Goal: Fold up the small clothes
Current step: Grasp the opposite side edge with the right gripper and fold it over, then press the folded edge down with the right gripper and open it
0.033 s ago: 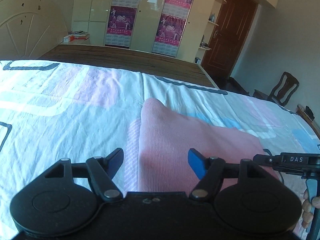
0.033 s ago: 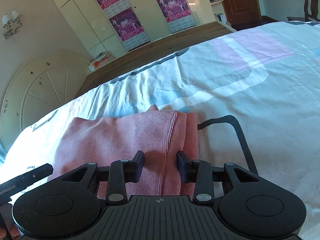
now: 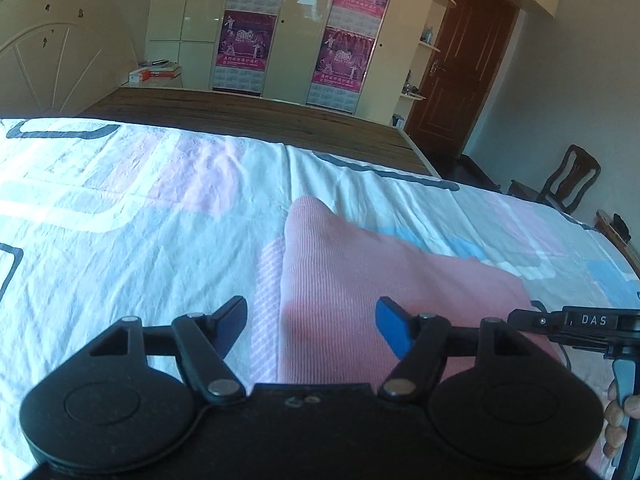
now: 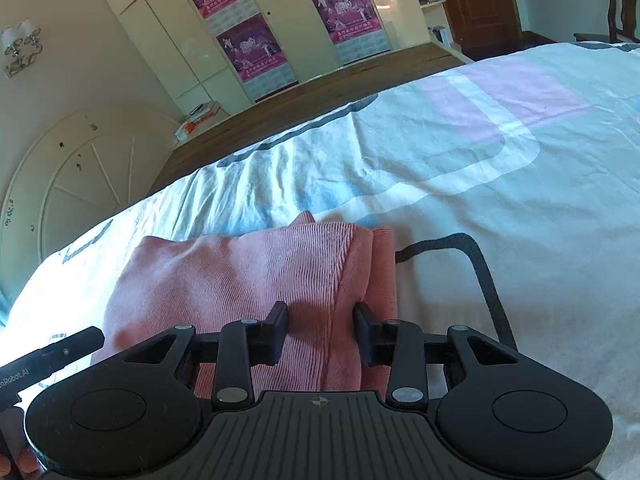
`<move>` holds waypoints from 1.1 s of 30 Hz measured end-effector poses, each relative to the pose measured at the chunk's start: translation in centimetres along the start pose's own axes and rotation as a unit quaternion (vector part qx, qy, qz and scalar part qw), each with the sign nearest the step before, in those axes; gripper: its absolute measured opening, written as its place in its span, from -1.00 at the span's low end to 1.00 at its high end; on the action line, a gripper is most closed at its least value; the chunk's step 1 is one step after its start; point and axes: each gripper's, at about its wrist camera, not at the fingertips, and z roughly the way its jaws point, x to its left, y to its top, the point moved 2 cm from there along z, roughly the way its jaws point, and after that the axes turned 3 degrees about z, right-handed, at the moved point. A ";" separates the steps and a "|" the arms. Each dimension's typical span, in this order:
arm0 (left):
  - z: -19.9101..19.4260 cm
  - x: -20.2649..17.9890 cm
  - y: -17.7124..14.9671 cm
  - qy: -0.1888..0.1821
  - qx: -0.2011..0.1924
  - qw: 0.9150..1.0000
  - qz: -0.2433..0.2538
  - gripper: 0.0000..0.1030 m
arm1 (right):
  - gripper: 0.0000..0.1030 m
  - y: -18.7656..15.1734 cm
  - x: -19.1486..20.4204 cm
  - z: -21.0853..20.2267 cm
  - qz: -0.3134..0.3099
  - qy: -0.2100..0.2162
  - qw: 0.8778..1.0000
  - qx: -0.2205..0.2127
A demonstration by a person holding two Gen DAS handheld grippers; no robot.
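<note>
A pink ribbed garment (image 3: 400,280) lies folded on the bed sheet (image 3: 140,240). In the left wrist view my left gripper (image 3: 312,320) stands open just above the garment's near left edge, with nothing pinched. In the right wrist view the same garment (image 4: 240,272) shows stacked layers along its right side. My right gripper (image 4: 322,332) hovers at the near edge with its jaws opening. The fold of cloth lies between the fingers (image 4: 280,326), which stand apart from it.
The white sheet with pink, blue and grey blocks covers the bed. A bare wooden bed base (image 3: 260,120) lies beyond, then a wardrobe with posters (image 3: 248,44). A rounded headboard (image 4: 72,184) is at the left, a door (image 3: 460,64) and chair (image 3: 572,180) at the right.
</note>
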 end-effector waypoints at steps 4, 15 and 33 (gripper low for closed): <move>1.4 -0.1 0.2 -0.003 0.006 1.000 0.002 0.34 | -0.80 0.0 1.3 0.0 -0.062 -0.023 0.997 -0.031; 4.1 -1.5 -0.2 0.001 0.016 1.000 0.015 0.42 | -0.88 -1.3 1.3 2.0 -0.156 -0.143 0.975 -0.068; -4.8 0.7 -4.9 -0.011 0.009 1.000 0.017 0.38 | -0.17 -7.7 2.4 -8.8 -0.074 -0.023 0.997 0.000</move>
